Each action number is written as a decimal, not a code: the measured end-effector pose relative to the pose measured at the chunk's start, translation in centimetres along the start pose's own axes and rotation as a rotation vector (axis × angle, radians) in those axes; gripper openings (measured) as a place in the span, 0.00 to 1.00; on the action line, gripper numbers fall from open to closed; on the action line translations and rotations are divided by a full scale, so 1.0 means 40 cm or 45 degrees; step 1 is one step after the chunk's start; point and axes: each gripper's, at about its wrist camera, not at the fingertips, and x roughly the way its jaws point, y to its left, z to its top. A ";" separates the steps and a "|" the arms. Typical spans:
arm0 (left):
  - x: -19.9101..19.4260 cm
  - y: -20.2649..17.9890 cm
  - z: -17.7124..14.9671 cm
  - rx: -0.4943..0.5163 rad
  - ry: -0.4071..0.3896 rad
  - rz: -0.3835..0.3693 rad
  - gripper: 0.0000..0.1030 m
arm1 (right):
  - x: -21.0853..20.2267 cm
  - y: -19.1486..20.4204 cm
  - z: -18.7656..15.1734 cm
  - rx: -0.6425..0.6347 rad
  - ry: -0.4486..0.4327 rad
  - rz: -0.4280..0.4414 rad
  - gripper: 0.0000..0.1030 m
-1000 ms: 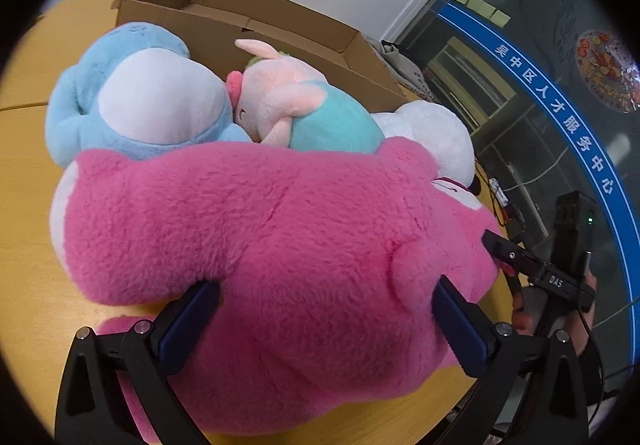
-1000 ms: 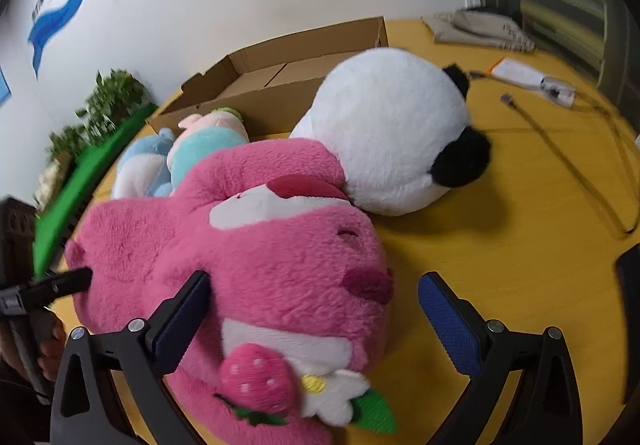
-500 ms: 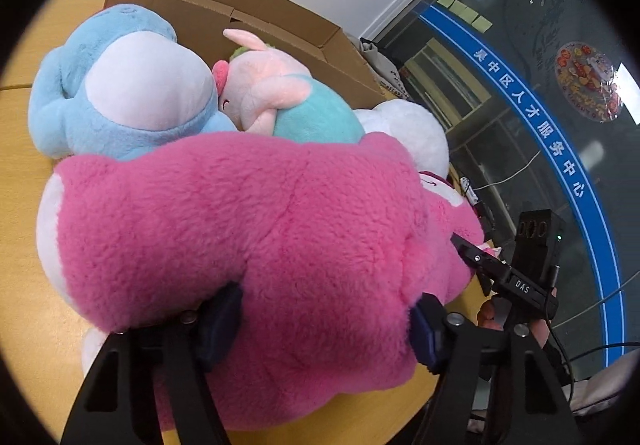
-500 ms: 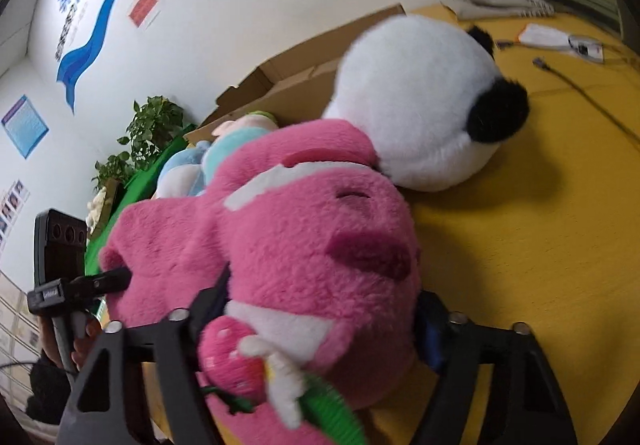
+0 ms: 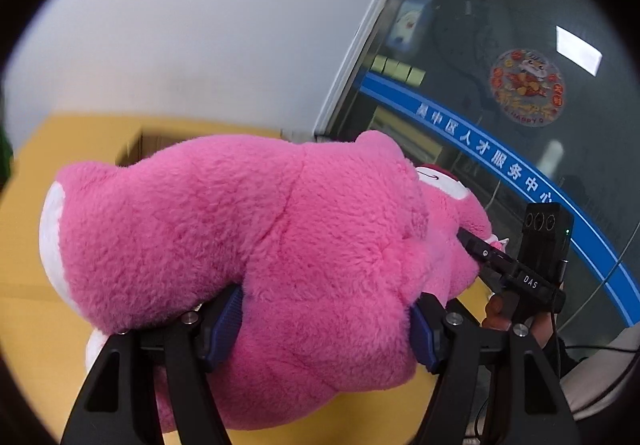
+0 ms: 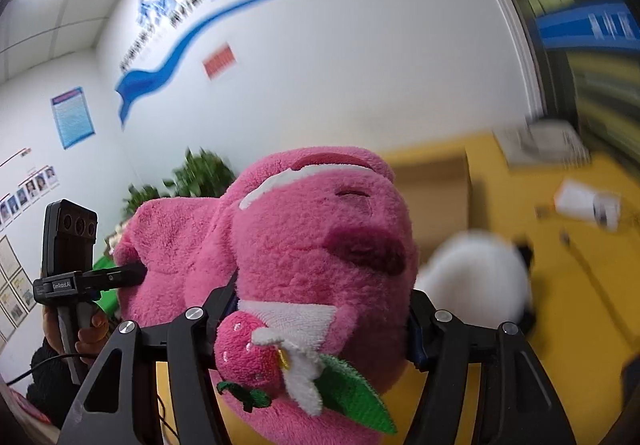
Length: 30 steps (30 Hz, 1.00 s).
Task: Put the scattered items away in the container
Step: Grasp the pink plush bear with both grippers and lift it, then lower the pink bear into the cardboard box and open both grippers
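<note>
A big pink plush bear (image 5: pixel 260 229) hangs in the air above the yellow table (image 5: pixel 24 225), held at both ends. My left gripper (image 5: pixel 324 325) is shut on its body, the blue pads sunk into the fur. My right gripper (image 6: pixel 320 309) grips the bear's head (image 6: pixel 304 229) just above its strawberry (image 6: pixel 248 349); its jaws are still closing on the plush. The brown cardboard box (image 5: pixel 140 149) shows blurred behind the bear, and it also lies past the head in the right wrist view (image 6: pixel 432 197). A panda plush (image 6: pixel 472 273) lies on the table below.
A white device (image 6: pixel 588 201) with a cable and a folded grey cloth (image 6: pixel 548 141) lie on the far table. A green plant (image 6: pixel 200 173) stands by the white wall. A glass partition (image 5: pixel 500 85) is to the right. A hand (image 6: pixel 88 329) holds the left gripper's handle.
Both grippers closed on the pink bear and lifted it off the table. The blue and pink-and-teal plush toys have dropped out of the left wrist view; the panda now lies lower.
</note>
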 end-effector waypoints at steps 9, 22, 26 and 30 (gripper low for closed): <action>0.138 0.160 0.369 0.119 -0.012 0.020 0.68 | 0.182 0.003 0.286 0.006 -0.209 -0.037 0.67; 0.824 0.504 0.472 -0.063 0.344 -0.046 0.68 | 0.700 -0.389 0.346 0.367 -0.135 -0.330 0.67; 1.040 0.629 0.337 -0.209 0.538 -0.057 0.68 | 0.839 -0.532 0.233 0.521 0.000 -0.449 0.67; 1.147 0.666 0.196 -0.246 0.694 -0.029 0.68 | 0.902 -0.601 0.128 0.608 0.182 -0.582 0.67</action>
